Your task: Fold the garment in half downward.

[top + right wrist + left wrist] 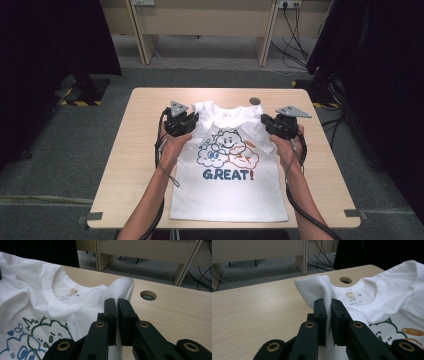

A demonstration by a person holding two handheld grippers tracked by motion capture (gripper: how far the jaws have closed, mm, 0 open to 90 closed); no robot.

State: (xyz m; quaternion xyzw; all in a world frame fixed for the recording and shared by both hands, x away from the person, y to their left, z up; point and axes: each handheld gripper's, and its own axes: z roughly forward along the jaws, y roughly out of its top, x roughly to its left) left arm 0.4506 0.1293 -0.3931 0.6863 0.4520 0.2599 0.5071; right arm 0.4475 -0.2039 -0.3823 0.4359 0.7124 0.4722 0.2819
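Note:
A white T-shirt [229,185] with cartoon clouds and the word GREAT! lies face up on the wooden table [135,165], neck toward the far edge. My left gripper [189,121] is shut on the shirt's left shoulder; in the left gripper view the white cloth [317,288] stands pinched between the black jaws [328,305]. My right gripper [266,123] is shut on the right shoulder, and the right gripper view has a fold of cloth [120,288] rising from between its jaws [117,302]. Both shoulders are lifted off the table. The neck label [73,291] sits inside the collar.
A round cable hole [255,100] sits in the table behind the collar. Bare wood lies to both sides of the shirt. Beyond the table stand desk legs [264,45] and loose cables [295,35] on the grey floor; dark curtains flank the room.

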